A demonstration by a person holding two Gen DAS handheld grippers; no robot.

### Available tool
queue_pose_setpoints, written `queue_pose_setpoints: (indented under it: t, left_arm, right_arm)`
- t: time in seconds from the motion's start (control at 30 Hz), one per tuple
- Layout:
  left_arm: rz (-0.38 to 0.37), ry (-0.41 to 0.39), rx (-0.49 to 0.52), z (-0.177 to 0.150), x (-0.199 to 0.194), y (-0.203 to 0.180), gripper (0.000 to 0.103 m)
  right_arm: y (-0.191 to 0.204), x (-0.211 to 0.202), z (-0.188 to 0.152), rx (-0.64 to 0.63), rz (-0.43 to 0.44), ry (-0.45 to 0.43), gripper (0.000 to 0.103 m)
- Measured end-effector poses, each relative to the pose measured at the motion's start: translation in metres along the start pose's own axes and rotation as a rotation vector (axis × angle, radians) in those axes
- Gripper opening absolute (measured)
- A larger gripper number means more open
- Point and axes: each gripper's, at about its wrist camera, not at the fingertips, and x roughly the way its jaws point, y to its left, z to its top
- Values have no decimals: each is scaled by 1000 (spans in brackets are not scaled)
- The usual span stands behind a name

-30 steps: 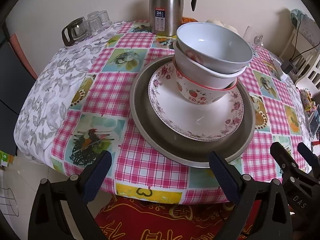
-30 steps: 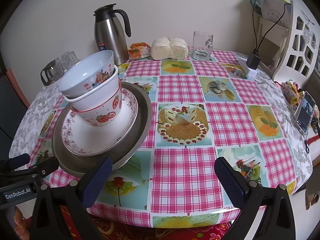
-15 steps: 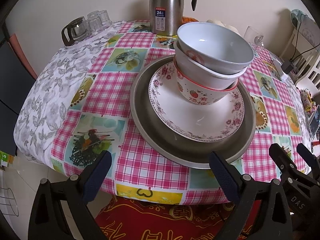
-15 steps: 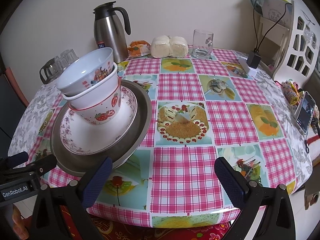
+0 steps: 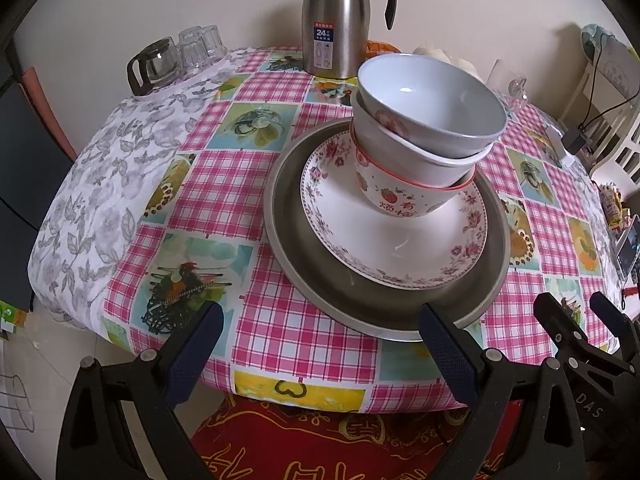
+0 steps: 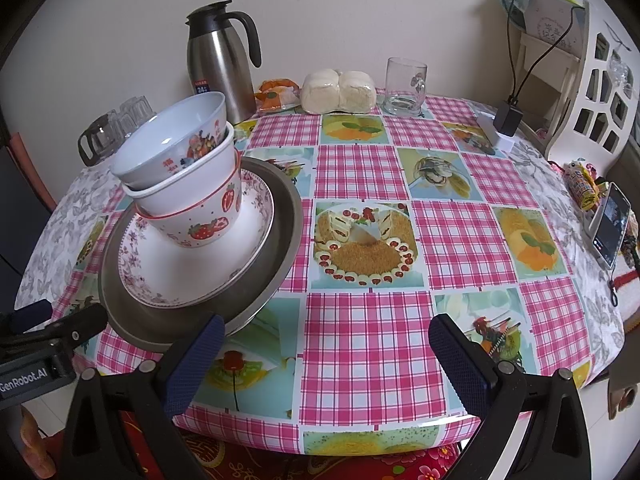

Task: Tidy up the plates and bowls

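Note:
A large grey metal plate lies on the checked tablecloth. On it sits a white plate with a floral rim. Three nested bowls lean on that plate: a strawberry bowl at the bottom, a white bowl, and a pale blue bowl on top. My left gripper is open and empty at the near table edge, just short of the metal plate. My right gripper is open and empty to the right of the stack.
A steel thermos jug stands at the back. Glass cups and a small glass pot are at the back left. Wrapped buns and a glass mug stand at the back. A phone leans at the right edge.
Both views have shifted slightly; the dish stack looks a little closer. Both grippers stay open and empty.

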Motion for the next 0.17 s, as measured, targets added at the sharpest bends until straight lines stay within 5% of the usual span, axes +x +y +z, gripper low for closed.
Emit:
queue_pose_setpoints:
  t: [0.17]
  left_arm:
    - [-1,-4,5,1,0,0,98]
  right_arm:
    - [-1,0,-1,-1,0,1,103]
